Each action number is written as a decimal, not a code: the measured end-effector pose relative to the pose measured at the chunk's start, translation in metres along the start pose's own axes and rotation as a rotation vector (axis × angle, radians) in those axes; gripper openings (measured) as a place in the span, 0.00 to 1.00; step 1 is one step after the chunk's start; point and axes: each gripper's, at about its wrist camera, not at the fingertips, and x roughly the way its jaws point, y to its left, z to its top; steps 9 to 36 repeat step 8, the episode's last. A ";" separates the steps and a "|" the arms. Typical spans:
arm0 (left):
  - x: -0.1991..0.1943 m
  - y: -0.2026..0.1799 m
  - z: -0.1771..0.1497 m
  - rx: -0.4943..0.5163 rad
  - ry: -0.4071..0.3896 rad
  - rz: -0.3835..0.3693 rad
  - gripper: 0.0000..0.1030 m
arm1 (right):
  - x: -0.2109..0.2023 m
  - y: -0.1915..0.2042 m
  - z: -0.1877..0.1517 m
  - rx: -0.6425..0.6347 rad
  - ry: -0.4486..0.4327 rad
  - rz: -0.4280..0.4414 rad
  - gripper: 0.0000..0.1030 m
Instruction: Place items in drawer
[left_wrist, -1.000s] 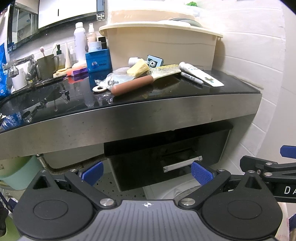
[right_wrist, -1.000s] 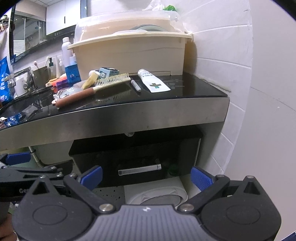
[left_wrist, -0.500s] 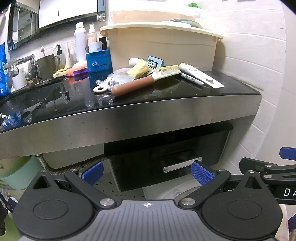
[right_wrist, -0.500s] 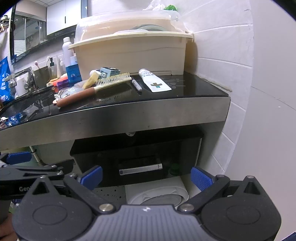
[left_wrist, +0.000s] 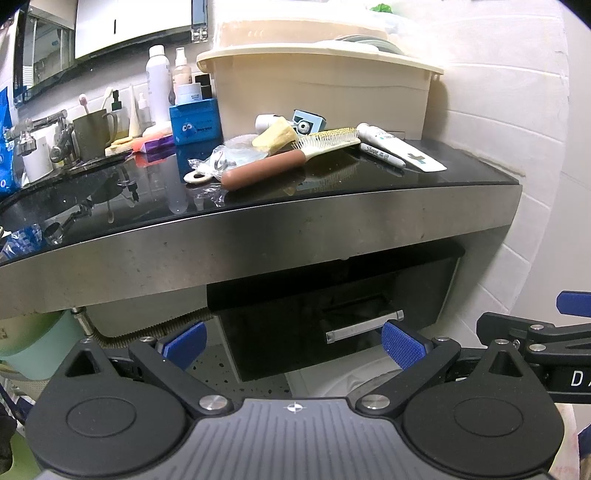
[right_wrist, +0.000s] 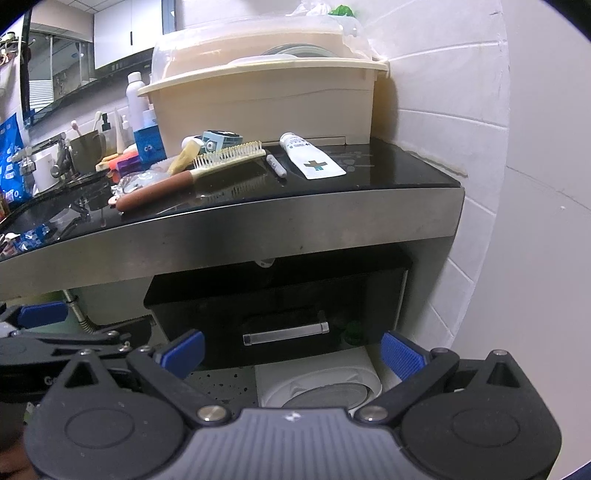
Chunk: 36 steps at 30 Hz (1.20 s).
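Under the counter: drawer (left_wrist: 332, 295) shut, ahead of both tongs | left tongs (left_wrist: 293, 341) spread | right tongs (right_wrist: 291, 350) spread

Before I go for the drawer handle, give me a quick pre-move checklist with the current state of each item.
1. Drawer shut, needs opening first: ok, it looks fully closed.
2. Handle visible and unobstructed: ok, the silver bar is clear in both views.
3. Right tongs open and empty: ok, wide apart, nothing held.
4. Left tongs open and empty: ok.
5. Items waiting on the countertop: ok, hairbrush, marker and tube lie there untouched.
6. Room inside the drawer: cannot tell while it is shut.
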 end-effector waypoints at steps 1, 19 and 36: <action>0.000 0.000 0.000 0.000 0.000 0.000 0.99 | 0.000 0.001 0.000 0.001 0.002 0.001 1.00; -0.004 -0.002 -0.001 -0.001 -0.001 0.000 0.99 | 0.001 0.002 -0.001 0.000 0.007 0.004 1.00; -0.004 -0.002 -0.001 -0.001 -0.001 0.000 0.99 | 0.001 0.002 -0.001 0.000 0.007 0.004 1.00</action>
